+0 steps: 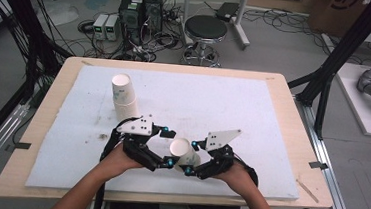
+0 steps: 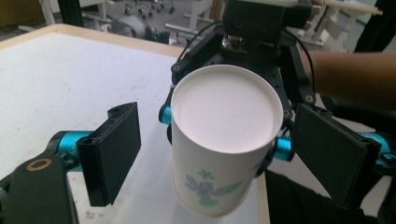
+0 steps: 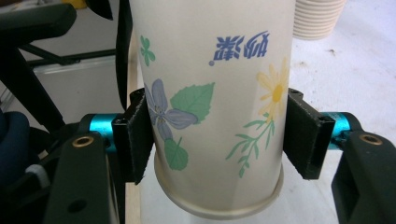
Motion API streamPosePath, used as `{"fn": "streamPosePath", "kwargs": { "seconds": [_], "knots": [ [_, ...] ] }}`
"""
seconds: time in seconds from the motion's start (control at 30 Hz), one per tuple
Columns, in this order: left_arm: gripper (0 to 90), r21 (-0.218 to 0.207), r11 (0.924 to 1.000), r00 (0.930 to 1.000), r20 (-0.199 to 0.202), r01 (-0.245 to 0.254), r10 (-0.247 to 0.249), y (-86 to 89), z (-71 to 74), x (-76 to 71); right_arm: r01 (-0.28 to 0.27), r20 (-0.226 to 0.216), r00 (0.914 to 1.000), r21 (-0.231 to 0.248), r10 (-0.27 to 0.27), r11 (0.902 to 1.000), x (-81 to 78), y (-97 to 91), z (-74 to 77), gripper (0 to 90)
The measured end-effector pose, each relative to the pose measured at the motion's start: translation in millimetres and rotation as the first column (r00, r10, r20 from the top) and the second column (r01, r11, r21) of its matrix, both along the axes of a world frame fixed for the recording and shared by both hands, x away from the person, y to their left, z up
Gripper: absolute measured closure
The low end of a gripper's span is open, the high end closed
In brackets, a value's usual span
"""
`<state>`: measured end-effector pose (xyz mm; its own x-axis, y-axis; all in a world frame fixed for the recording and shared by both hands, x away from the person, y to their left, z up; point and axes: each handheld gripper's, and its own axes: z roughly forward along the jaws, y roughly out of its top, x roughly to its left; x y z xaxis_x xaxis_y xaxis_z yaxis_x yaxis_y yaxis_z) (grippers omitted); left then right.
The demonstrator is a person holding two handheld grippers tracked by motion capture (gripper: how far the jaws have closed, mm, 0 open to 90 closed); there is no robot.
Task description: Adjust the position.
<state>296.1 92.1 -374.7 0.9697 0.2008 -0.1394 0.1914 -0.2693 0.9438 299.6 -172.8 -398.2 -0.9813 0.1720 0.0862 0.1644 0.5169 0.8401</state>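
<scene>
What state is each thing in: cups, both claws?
Flowered paper cup: upside down, base up, rim down, clamped between the right claw's pads.
Right claw: shut on the flowered paper cup.
Left claw: open, pads clear of the cup's sides.
Cup stack: upside down on the white mat, untouched.

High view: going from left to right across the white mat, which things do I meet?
Stack of upturned paper cups → left gripper, jaws open → single paper cup with a flower print, bottom up → right gripper, shut on that cup.
</scene>
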Motion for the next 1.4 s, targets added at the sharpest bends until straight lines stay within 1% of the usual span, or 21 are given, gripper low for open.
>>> {"fn": "streamPosePath", "kwargs": {
  "seconds": [0.03, 0.07, 0.13, 0.23, 0.33, 0.43, 0.57, 0.63, 0.73, 0.8, 0.87, 1.03, 1.13, 1.17, 1.2, 1.23, 1.27, 1.33, 1.4],
  "knots": [
    [16.2, 0.011, 0.9999, 1.0000, 0.004, 0.001, -0.001, -0.1, 0.8, -0.1, 0.000, -0.001, 1.0000, -0.004, 0.000, 1.0000, 0.3, -0.5, 0.4, 34.1],
    [16.2, 0.020, 0.9998, 1.0000, 0.005, 0.001, -0.001, -0.1, 1.7, -0.1, 0.005, 0.003, 1.0000, -0.020, -0.005, 0.9998, 0.7, -0.9, 1.4, 34.1],
    [16.2, 0.032, 0.9995, 1.0000, 0.006, 0.006, -0.006, -0.4, 3.0, 0.1, 0.005, 0.027, 0.9996, -0.067, -0.003, 0.9977, 1.1, -0.2, 3.6, 34.1],
    [16.2, 0.049, 0.9987, 0.9999, 0.005, 0.011, -0.011, -1.1, 4.3, 0.9, 0.002, 0.045, 0.9990, -0.110, 0.003, 0.9939, 1.2, 1.2, 8.2, 34.0],
    [16.2, 0.072, 0.9974, 0.9999, 0.008, 0.010, -0.010, -2.3, 4.7, 1.3, -0.003, 0.069, 0.9975, -0.166, 0.015, 0.9862, 1.5, 3.6, 12.8, 34.0],
    [16.2, 0.090, 0.9959, 0.9999, 0.007, 0.012, -0.013, -3.6, 4.6, 1.5, -0.008, 0.073, 0.9971, -0.196, 0.023, 0.9806, 1.8, 5.9, 15.6, 33.9],
    [16.2, 0.119, 0.9929, 0.9999, 0.009, 0.010, -0.011, -5.5, 4.5, 2.0, -0.015, 0.082, 0.9959, -0.247, 0.036, 0.9690, 2.3, 10.1, 19.6, 33.9],
    [16.3, 0.123, 0.9924, 0.9999, 0.008, 0.011, -0.012, -6.3, 4.8, 2.2, -0.019, 0.088, 0.9952, -0.267, 0.044, 0.9636, 3.2, 12.4, 21.5, 33.9],
    [16.3, 0.131, 0.9913, 0.9999, 0.006, 0.015, -0.016, -7.5, 5.6, 2.9, -0.030, 0.087, 0.9945, -0.294, 0.058, 0.9553, 3.1, 16.5, 24.3, 33.8],
    [16.3, 0.145, 0.9892, 0.9997, 0.006, 0.024, -0.025, -8.1, 6.1, 4.0, -0.036, 0.090, 0.9937, -0.310, 0.067, 0.9500, 3.0, 18.4, 25.5, 33.7],
    [16.6, 0.163, 0.9863, 0.9996, 0.006, 0.028, -0.029, -9.2, 7.0, 4.5, -0.044, 0.087, 0.9934, -0.318, 0.075, 0.9472, 3.0, 19.8, 26.2, 33.6],
    [17.9, 0.179, 0.9826, 0.9987, -0.006, 0.051, -0.050, -13.2, 7.4, 5.4, -0.061, 0.077, 0.9927, -0.336, 0.092, 0.9400, 2.2, 22.5, 26.3, 33.6],
    [20.9, 0.196, 0.9775, 0.9969, -0.015, 0.078, -0.077, -15.9, 6.4, 5.6, -0.070, 0.072, 0.9922, -0.352, 0.102, 0.9334, 1.5, 24.4, 26.3, 33.6],
    [21.3, 0.210, 0.9740, 0.9964, -0.013, 0.084, -0.083, -16.7, 6.1, 5.8, -0.073, 0.073, 0.9917, -0.356, 0.106, 0.9316, 1.8, 25.0, 26.1, 33.6],
    [21.9, 0.214, 0.9729, 0.9961, -0.017, 0.089, -0.087, -17.9, 5.4, 5.6, -0.074, 0.073, 0.9916, -0.360, 0.107, 0.9299, 1.8, 25.6, 25.8, 33.5],
    [22.8, 0.226, 0.9692, 0.9952, -0.018, 0.097, -0.096, -18.5, 5.1, 5.9, -0.079, 0.067, 0.9915, -0.368, 0.111, 0.9265, 1.7, 26.3, 25.6, 33.6],
    [23.6, 0.229, 0.9680, 0.9947, -0.021, 0.102, -0.100, -19.2, 4.5, 5.9, -0.078, 0.067, 0.9916, -0.375, 0.111, 0.9238, 1.6, 26.9, 25.1, 33.5],
    [24.6, 0.245, 0.9634, 0.9941, -0.027, 0.109, -0.105, -20.0, 4.2, 6.2, -0.083, 0.062, 0.9913, -0.394, 0.117, 0.9153, 1.4, 28.6, 24.3, 33.4],
    [26.1, 0.251, 0.9612, 0.9935, -0.031, 0.113, -0.109, -20.7, 3.3, 6.7, -0.088, 0.064, 0.9902, -0.403, 0.124, 0.9110, 1.5, 29.8, 23.7, 33.4]
  ]
}}
